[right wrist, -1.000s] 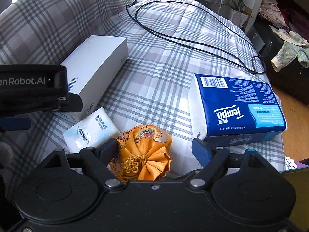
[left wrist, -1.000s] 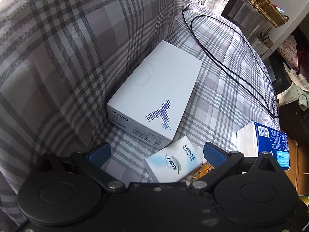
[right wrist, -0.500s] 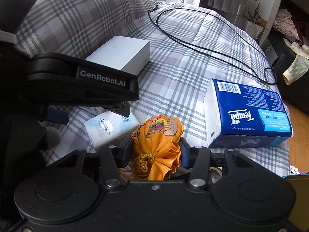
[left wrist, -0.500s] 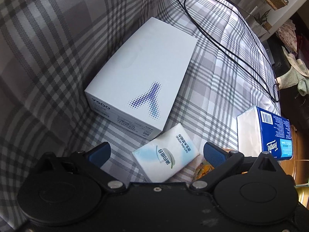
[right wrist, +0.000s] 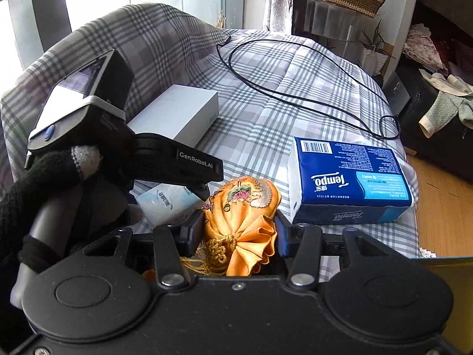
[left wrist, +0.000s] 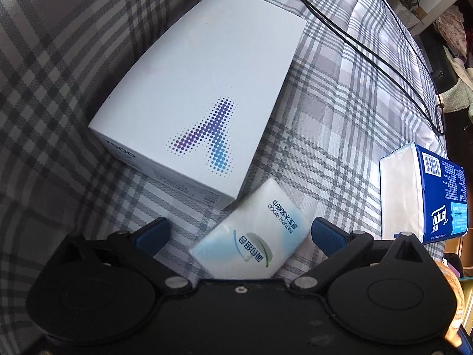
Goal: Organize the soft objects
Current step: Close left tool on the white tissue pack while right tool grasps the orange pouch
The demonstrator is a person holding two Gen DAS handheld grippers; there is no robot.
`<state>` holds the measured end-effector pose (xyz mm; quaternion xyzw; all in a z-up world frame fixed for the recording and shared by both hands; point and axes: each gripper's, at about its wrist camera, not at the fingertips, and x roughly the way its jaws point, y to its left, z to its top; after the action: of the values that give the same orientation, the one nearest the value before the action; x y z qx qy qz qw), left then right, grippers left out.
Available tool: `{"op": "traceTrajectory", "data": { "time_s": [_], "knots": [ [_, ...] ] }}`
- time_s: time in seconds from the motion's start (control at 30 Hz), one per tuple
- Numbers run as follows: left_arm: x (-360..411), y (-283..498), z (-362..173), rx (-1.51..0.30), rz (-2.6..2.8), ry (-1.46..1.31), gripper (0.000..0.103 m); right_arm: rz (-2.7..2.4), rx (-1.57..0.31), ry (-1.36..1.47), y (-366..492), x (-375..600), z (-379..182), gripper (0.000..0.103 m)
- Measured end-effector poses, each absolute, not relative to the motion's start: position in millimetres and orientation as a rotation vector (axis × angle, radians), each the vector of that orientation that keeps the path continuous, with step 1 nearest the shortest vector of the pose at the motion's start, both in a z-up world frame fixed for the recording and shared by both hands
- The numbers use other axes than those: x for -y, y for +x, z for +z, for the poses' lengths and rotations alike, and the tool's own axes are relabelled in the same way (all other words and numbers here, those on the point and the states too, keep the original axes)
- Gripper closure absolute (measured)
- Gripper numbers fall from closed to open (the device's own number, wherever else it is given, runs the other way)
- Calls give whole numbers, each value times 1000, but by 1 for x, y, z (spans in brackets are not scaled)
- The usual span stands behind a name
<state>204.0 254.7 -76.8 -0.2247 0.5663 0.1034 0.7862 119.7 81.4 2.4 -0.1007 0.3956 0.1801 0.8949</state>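
Satin is shining on the small orange embroidered drawstring pouch (right wrist: 241,222), gathered into soft folds with a gold cord, and the right gripper (right wrist: 240,233) is clenching it between both blue pads. The left gripper (left wrist: 239,234) is hanging released, its fingers spread on either side of the flat soft white-and-blue tissue pack (left wrist: 251,236), not touching it. This pack is lying on the grey checked cloth cover (left wrist: 340,112), just beside the rigid smooth white cardboard box (left wrist: 204,88).

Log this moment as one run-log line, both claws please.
right claw: shut on orange pouch | left claw: open over small tissue pack | blue tissue pack: on sofa
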Motion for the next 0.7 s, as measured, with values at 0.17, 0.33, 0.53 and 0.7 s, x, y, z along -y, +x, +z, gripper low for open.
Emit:
{"op": "traceTrajectory", "data": {
  "time_s": [0.17,0.33,0.53,0.7],
  "knots": [
    [-256,207,-76,-1204,219,-491,0,368,-790,-207,108,-71,13,55],
    [-261,210,-78,-1204,227,-518,0,353,-782,-175,102,-59,16,55],
    [-246,215,-78,-1211,207,-414,1,346,-784,-154,101,-52,16,55],
    [-232,216,-77,-1206,200,-329,24,342,-784,-139,99,-49,16,55]
  ]
}}
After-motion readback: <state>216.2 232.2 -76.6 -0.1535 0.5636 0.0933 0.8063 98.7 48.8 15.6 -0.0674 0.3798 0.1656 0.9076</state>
